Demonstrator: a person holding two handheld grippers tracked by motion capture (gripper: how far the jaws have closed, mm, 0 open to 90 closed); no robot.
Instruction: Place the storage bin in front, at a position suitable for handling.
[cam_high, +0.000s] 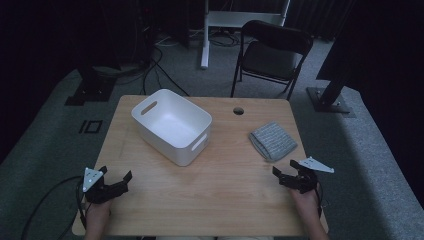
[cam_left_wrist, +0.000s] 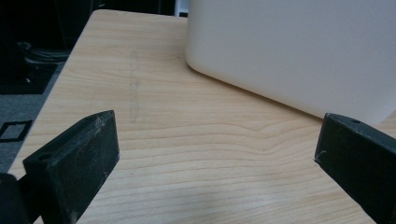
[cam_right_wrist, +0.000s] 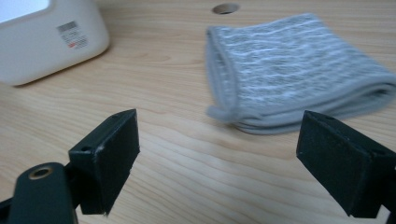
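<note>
A white plastic bin (cam_high: 172, 125) stands empty on the wooden table (cam_high: 200, 185), left of centre; its side wall (cam_left_wrist: 289, 51) fills the upper right of the left gripper view. A folded grey cloth (cam_high: 272, 141) lies at the right, and it appears close ahead in the right gripper view (cam_right_wrist: 294, 70). My left gripper (cam_high: 116, 175) rests open at the table's front left corner, nothing between its jaws. My right gripper (cam_high: 284, 167) is open at the front right, just short of the cloth, with bare wood between its jaws.
A round cable hole (cam_high: 238, 110) sits near the table's far edge. Behind the table stand a black folding chair (cam_high: 272, 55) and a white desk leg (cam_high: 204, 35). Cables run over the grey floor at the left (cam_high: 150, 70).
</note>
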